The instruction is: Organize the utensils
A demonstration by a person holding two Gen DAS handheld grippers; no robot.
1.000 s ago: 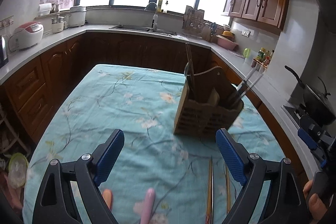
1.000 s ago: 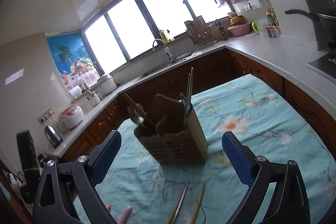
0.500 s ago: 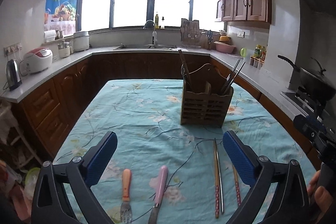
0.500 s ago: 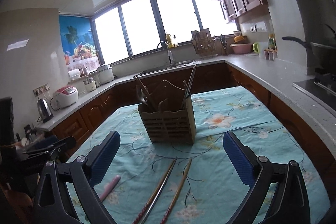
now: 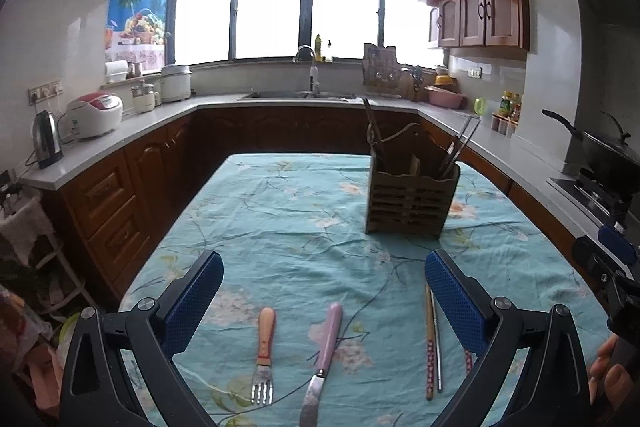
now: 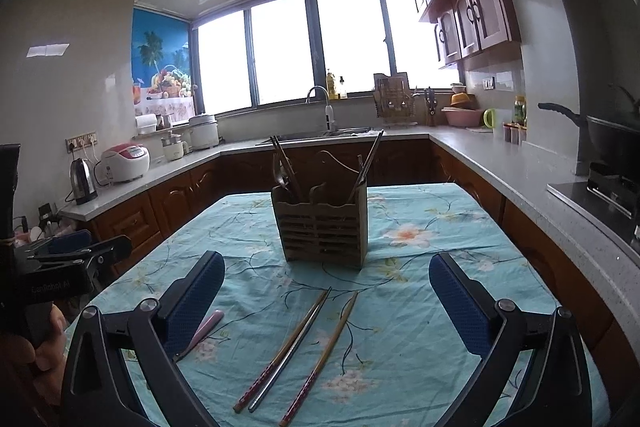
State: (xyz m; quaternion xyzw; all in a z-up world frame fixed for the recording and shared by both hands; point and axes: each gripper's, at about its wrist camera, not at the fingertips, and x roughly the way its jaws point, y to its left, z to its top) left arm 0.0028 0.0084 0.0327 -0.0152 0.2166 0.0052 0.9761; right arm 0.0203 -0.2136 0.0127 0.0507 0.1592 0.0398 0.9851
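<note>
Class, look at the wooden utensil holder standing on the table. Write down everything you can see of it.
The utensil holder is a brown, wooden-looking box with horizontal slats on its front, a wavy top edge and an arched handle rising in the middle. It stands upright on the floral tablecloth, towards the far end of the table. Dividers split it into compartments; dark utensils lean out at its left and thin metal ones at its right. Neither gripper touches it, and the chopsticks lie apart in front of it.

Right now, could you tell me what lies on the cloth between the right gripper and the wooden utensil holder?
In the right wrist view, three chopsticks lie between the open right gripper and the wooden utensil holder; otherwise only floral tablecloth.
</note>
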